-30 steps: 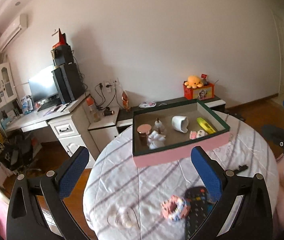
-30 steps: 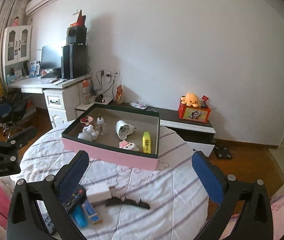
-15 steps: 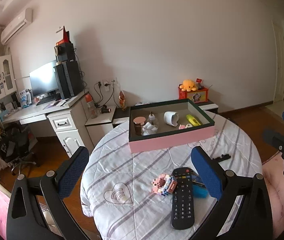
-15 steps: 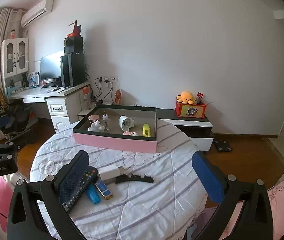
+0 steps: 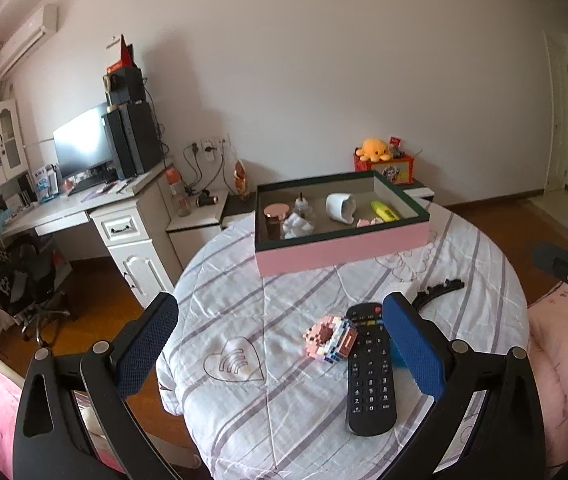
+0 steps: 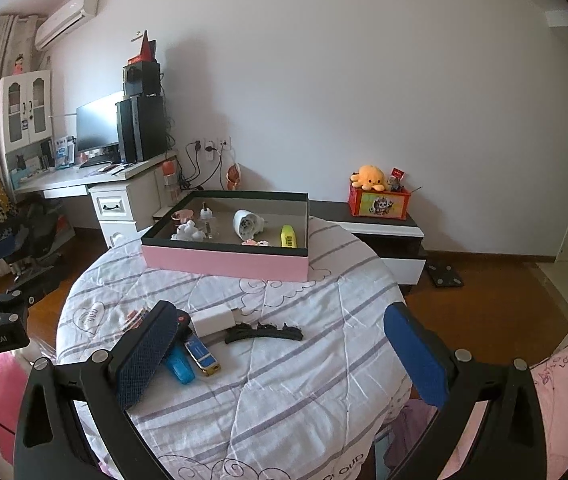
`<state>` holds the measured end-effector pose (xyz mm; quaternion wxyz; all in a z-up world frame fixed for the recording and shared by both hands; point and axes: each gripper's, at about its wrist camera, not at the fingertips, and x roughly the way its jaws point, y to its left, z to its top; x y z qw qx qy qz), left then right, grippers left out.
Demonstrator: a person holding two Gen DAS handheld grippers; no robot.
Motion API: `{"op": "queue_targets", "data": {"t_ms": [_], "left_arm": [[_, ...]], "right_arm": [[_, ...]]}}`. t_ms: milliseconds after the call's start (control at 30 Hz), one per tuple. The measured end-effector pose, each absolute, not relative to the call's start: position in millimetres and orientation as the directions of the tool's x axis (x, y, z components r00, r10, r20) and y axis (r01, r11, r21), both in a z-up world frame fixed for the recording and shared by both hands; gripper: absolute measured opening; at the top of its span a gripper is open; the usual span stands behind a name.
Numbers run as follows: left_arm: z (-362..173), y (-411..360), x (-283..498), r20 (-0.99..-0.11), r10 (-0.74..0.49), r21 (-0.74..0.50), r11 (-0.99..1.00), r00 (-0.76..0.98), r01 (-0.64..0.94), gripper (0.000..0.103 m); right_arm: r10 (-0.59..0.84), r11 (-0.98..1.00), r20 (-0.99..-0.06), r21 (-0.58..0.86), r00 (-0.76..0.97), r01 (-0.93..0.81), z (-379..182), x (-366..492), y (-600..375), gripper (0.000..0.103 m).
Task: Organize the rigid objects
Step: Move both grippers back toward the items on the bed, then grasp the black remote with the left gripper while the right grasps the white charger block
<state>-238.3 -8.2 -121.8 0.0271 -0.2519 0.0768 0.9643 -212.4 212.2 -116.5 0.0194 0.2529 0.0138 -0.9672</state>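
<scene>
- Rigid objects are lying in two groups on the round table (image 6: 324,360): some in one pink box (image 6: 225,262) at the far side, the rest loose on the striped cloth near the grippers.
- Box contents, six items counted: one copper-lidded jar (image 5: 275,216), one small bottle (image 5: 302,204), one white figurine (image 5: 298,225), one white cup (image 5: 340,208) lying on its side, one yellow highlighter (image 5: 384,210), one small pink piece (image 5: 366,222).
- Loose items, six counted: one black remote (image 5: 370,372), one block-built doughnut (image 5: 330,338) touching the remote's left edge, one white charger block (image 6: 213,318), one black hair clip (image 6: 263,333) just beside the charger, one blue item (image 6: 179,364), one blue-and-gold lighter (image 6: 202,354).
- Left gripper (image 5: 279,350) is hovering wide open above the near table edge, holding nothing; the doughnut and remote are showing between its fingers.
- Right gripper (image 6: 279,356) is likewise standing wide open and gripping nothing, hovering above the loose group.
</scene>
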Motion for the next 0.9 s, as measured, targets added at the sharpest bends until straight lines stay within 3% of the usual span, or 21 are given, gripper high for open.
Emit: {"op": "queue_targets", "data": {"t_ms": [300,567,733,800,900], "left_arm": [[-176.3,9.0,-247.3,-0.62,0.053,0.139,-0.974,-0.782,-0.176,0.103],[-225.7,26.5,-265.6,-0.741,0.159,0.026,-0.964,-0.653,-0.264,0.103],[-239.2,30.8,-278.2,-0.757,0.166,-0.007,-0.969,-0.632,-0.246,0.102],[-242.1,31.7,-283.2,-0.762,0.181,-0.027,-0.968,-0.622,-0.248,0.085],[-249.3,33.4,-290.5,-0.776,0.196,-0.043,-0.965,-0.6,-0.259,0.074]], "right_arm": [[-0.026,-1.0,-0.556,0.001,-0.831,0.031,-143.9,-224.7,222.7,0.103],[-0.037,-0.999,-0.628,0.019,-0.777,0.033,-176.6,-236.7,226.1,0.103],[-0.042,-0.999,-0.653,0.026,-0.757,0.033,-188.1,-241.4,229.2,0.103],[-0.041,-0.999,-0.66,0.03,-0.751,0.029,-191.6,-243.3,231.4,0.103],[-0.044,-0.999,-0.667,0.035,-0.744,0.027,-194.7,-246.4,234.0,0.103]]}}
